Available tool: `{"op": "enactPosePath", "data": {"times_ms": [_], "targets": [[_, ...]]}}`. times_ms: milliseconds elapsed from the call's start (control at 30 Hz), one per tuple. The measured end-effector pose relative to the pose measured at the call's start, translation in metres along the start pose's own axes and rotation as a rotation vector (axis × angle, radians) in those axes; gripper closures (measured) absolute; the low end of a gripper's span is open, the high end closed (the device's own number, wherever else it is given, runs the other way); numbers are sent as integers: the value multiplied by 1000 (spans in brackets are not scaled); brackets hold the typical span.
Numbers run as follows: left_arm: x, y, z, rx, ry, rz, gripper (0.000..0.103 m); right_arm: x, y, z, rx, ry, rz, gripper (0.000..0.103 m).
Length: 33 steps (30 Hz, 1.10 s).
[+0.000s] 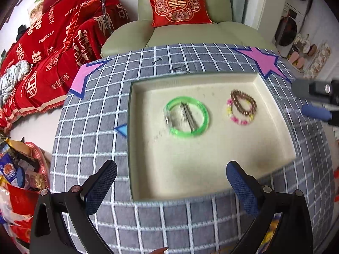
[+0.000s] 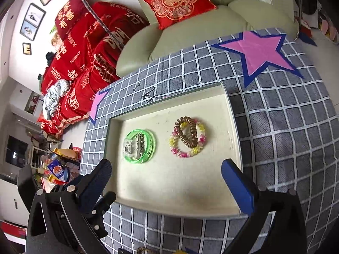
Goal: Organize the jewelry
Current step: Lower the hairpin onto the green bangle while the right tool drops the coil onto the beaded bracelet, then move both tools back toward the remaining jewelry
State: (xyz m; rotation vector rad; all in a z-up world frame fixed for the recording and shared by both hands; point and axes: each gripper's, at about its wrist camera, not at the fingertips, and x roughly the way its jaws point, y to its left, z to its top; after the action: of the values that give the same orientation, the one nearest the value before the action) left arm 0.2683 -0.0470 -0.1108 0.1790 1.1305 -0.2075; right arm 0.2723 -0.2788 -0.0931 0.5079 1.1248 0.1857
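Left tongs (image 1: 171,175) and right tongs (image 2: 167,173) gape, empty.

A shallow tray (image 2: 233,127) sits on a cloth-covered desk (image 2: 286,137), with an armchair (image 2: 211,27) behind it and a cushion (image 2: 175,2) on the seat. In the tray, a bangle (image 2: 151,148) lies left with a hair clip (image 2: 135,146) inside it; to the right, a coiled hair tie (image 2: 187,132) rests within a beaded bracelet (image 2: 186,153). A sofa (image 2: 84,63) stands far left.

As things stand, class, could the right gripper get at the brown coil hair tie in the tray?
Probably yes: the right gripper is open, empty, facing the coil hair tie, which lies uncovered across the beaded bracelet.
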Motion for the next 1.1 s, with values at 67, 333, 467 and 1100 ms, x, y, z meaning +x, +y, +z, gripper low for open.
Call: {"op": "enactPosePath", "data": {"times_ms": [67, 333, 467, 1100], "targets": [[-6, 2, -12, 8, 7, 0, 0, -9, 1, -8, 1, -16, 7, 0], [-26, 11, -64, 11, 40, -14, 0, -40, -1, -49, 37, 13, -18, 0], [-29, 11, -85, 23, 71, -41, 0, -49, -8, -74, 50, 43, -48, 0], [-24, -36, -136, 195, 136, -162, 0, -50, -44, -188, 55, 200, -218, 0]]}}
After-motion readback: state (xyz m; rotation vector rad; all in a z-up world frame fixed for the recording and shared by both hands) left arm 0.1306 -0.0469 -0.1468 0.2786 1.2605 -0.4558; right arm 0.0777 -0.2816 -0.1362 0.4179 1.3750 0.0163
